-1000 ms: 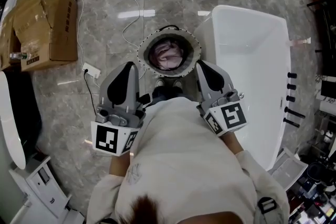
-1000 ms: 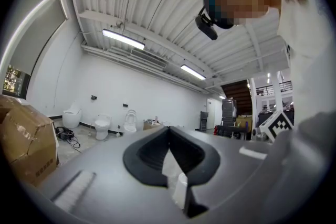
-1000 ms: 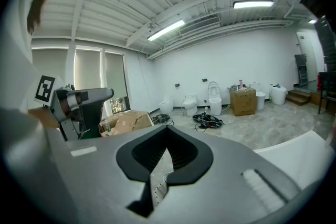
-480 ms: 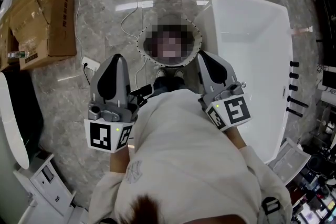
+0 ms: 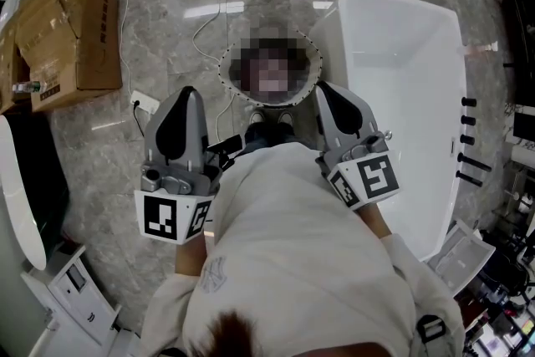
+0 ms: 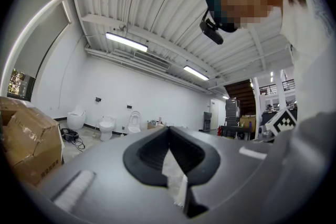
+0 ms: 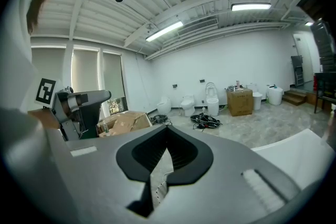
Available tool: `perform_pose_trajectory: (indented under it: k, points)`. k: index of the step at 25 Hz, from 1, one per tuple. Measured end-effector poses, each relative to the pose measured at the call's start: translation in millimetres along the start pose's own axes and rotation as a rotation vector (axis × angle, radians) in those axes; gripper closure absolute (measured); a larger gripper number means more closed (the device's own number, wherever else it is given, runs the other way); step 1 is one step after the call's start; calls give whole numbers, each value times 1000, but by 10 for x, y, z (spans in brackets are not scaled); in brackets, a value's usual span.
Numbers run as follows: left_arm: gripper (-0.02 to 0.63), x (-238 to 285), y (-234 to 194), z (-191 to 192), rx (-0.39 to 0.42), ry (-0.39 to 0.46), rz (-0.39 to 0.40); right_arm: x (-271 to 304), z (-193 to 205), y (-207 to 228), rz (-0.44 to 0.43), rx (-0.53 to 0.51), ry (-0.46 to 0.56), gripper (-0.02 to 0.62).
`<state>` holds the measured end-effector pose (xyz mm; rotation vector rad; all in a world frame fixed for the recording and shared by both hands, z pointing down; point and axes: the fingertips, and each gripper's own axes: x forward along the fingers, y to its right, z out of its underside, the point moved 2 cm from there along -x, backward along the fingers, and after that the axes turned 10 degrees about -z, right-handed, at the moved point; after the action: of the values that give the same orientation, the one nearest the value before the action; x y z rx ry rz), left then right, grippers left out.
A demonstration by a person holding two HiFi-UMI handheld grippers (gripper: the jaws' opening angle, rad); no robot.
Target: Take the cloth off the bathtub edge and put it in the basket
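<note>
A round basket (image 5: 224, 71) with a dotted rim stands on the marble floor straight ahead; a blurred patch hides its inside, so the cloth does not show. To its right is the white bathtub (image 5: 401, 96), and no cloth lies on the part of its edge that I see. My left gripper (image 5: 187, 91) is held near my body, left of the basket, jaws together and empty (image 6: 168, 128). My right gripper (image 5: 323, 86) is between the basket and the tub, also shut and empty (image 7: 167, 127). Both point forward and upward.
A cardboard box (image 5: 71, 25) lies at the far left. A cable and power strip (image 5: 144, 103) run on the floor beside the left gripper. A white fixture (image 5: 17, 205) is at the left edge. Black taps (image 5: 468, 138) line the tub's right side. Toilets (image 6: 106, 126) stand along the far wall.
A second ago the basket's inside showed a pinkish cloth. My left gripper has drifted slightly left since then. Nothing has moved in the last half second.
</note>
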<state>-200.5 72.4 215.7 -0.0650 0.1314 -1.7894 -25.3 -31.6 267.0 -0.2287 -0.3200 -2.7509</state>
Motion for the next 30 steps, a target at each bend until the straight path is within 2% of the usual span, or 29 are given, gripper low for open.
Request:
perform_pose_trajectory:
  k: [30]
  points:
    - [593,-135,95,40,5,-6,10,-131,50,-56,1,-15,5,597]
